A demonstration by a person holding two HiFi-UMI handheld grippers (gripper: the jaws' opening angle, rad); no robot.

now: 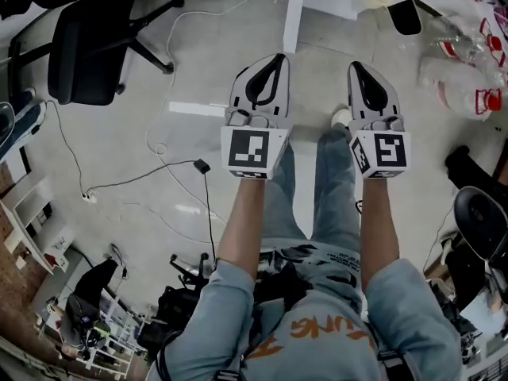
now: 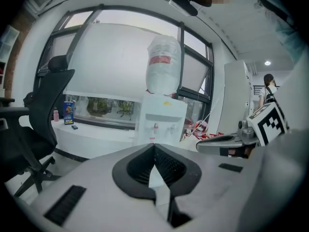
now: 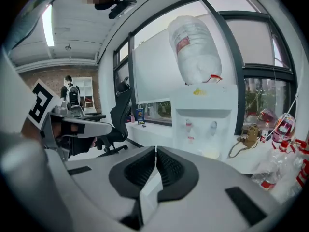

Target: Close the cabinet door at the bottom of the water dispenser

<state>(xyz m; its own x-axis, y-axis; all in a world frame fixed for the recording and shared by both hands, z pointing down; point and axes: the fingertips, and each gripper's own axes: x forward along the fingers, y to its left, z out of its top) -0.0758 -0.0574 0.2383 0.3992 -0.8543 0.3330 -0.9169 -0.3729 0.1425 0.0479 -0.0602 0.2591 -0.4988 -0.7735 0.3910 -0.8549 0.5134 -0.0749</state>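
The white water dispenser (image 2: pixel 160 120) stands ahead with an upturned clear bottle (image 2: pixel 164 64) on top; the right gripper view shows the same water dispenser (image 3: pixel 203 124). Its lower cabinet is hidden behind the gripper bodies in both gripper views. In the head view my left gripper (image 1: pixel 278 57) and right gripper (image 1: pixel 355 65) are held side by side above the floor, pointing forward, well short of the dispenser. Both pairs of jaws are shut with nothing between them. A white upright panel (image 1: pixel 294 14) shows at the top of the head view; I cannot tell if it is the door.
A black office chair (image 1: pixel 87 42) stands at the left, with cables (image 1: pixel 159 165) trailing over the grey floor. Clear bottles with red labels (image 1: pixel 468 62) lie at the right. A white counter (image 2: pixel 91 129) runs under the windows. The person's legs (image 1: pixel 317 189) are below the grippers.
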